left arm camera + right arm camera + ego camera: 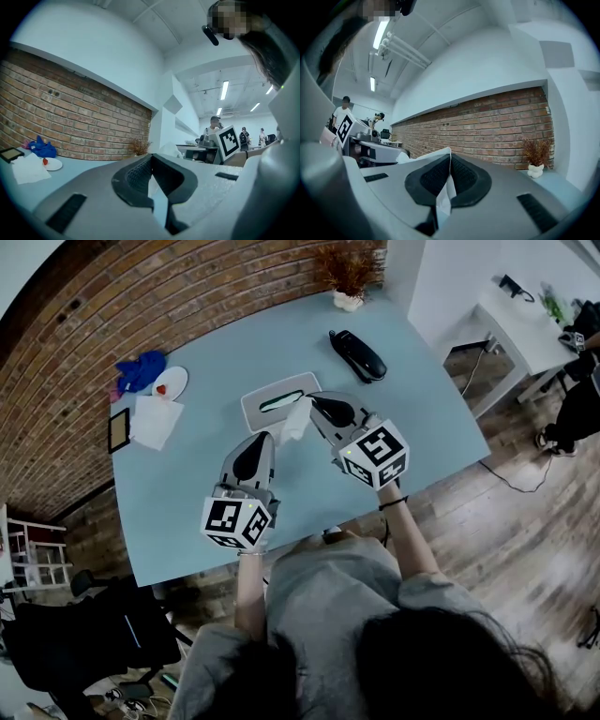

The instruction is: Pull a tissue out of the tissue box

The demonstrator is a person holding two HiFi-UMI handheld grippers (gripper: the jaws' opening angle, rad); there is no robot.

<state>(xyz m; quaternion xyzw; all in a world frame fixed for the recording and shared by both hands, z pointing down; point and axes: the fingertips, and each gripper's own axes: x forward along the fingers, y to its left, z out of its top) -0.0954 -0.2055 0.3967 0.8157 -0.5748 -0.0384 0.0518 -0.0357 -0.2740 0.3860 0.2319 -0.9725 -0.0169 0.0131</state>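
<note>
The tissue box [279, 399] is a flat grey-white box with a dark slot, lying mid-table. A white tissue [297, 418] rises from it, its upper edge pinched by my right gripper [315, 410], which is shut on it. In the right gripper view the tissue [443, 197] sits crumpled between the dark pads and pokes out past the tips. My left gripper [270, 437] hovers just left of the tissue's lower end. Its jaws meet at the tip [151, 158] with nothing seen between them. The tissue [168, 149] shows just beyond them.
On the blue table [206, 493] lie a black stapler-like device [357, 355], a potted dry plant [348, 277], a blue cloth [141, 369], a white plate [170, 382], white paper [156, 420] and a black frame [119, 429]. A white desk [525, 324] stands at right.
</note>
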